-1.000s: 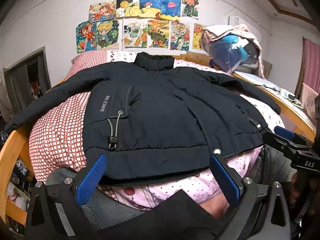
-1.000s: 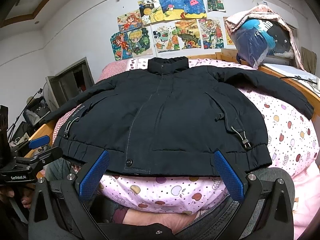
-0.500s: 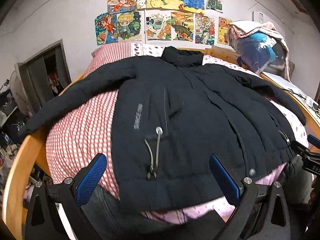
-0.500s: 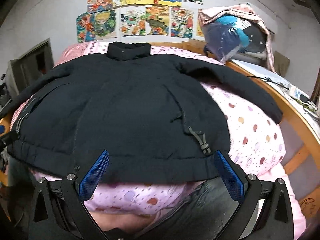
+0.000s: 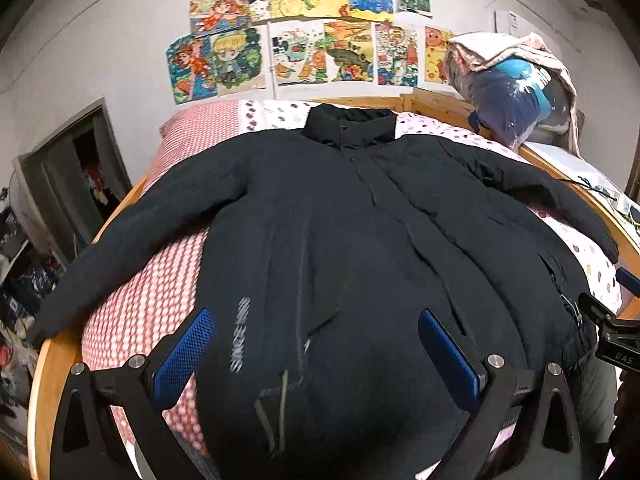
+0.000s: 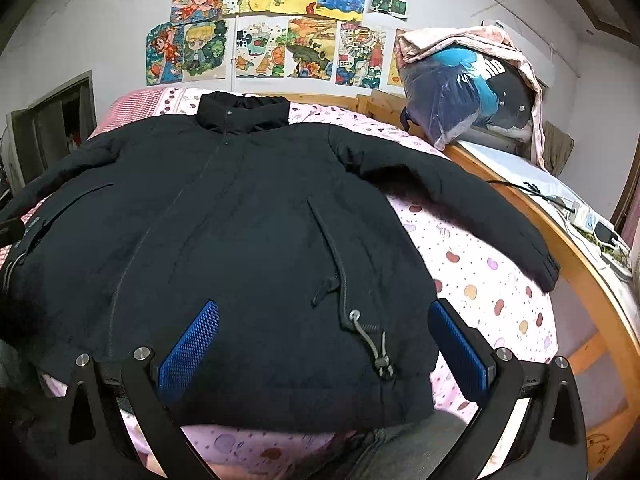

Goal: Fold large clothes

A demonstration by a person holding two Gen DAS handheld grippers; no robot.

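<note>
Lettering (image 5: 240, 334) on jacket (image 5: 360, 240) reads only leftward.

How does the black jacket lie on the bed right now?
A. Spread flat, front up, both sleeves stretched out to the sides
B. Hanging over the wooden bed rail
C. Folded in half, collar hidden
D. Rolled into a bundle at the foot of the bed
A: the black jacket lies spread flat, front up, its collar toward the wall and each sleeve stretched sideways.
</note>
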